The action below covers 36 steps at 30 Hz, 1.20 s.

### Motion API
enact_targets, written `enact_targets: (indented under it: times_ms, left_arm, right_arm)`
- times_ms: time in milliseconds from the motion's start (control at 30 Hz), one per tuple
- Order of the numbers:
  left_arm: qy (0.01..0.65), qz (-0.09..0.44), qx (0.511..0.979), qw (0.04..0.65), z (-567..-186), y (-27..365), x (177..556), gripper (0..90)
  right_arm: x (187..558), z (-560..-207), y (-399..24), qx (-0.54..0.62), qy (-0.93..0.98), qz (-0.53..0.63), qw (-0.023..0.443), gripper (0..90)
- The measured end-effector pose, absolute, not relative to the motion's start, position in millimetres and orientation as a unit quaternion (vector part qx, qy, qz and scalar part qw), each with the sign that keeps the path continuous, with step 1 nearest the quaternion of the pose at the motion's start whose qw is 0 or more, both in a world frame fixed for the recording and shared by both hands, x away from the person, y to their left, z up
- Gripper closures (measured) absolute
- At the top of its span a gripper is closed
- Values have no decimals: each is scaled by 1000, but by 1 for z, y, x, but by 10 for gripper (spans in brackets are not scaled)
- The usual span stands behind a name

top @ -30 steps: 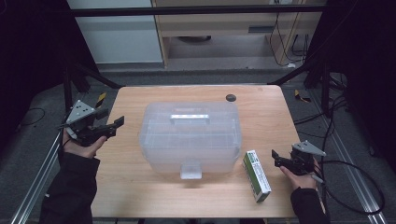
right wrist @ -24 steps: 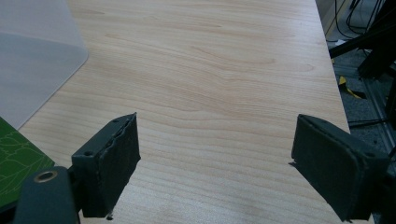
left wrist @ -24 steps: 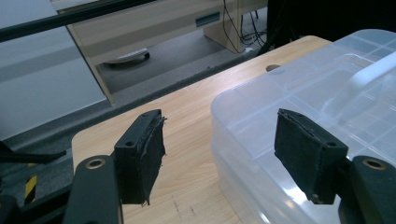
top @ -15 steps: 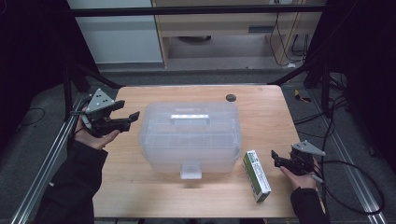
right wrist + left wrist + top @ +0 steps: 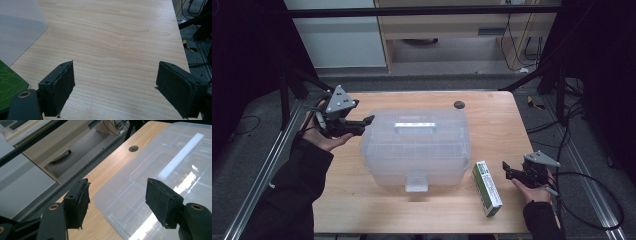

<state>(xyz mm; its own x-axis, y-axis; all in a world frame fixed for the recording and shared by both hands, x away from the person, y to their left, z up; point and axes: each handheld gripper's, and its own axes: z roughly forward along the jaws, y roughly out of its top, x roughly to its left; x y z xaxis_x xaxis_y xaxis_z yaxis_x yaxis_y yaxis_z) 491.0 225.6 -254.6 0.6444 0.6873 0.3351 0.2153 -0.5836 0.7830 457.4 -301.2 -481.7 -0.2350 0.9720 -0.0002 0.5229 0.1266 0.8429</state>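
Box (image 5: 414, 147) of clear plastic, lidded, white handle; left claw (image 5: 368, 121) wide open, empty beside it

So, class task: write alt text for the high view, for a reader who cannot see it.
A clear plastic storage box with a closed lid sits mid-table. The person's left tool, open, reaches toward the box's left end, while the right tool, also open, hovers near a green and white carton lying flat beside the box.
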Motion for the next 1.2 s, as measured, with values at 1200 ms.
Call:
enact_targets:
  times_ms: [1200]
  left_arm:
    - [96, 275, 925, 243, -264, 140, 502, 410]
  right_arm:
    - [458, -482, -302, 540, 692, 380, 292, 159]
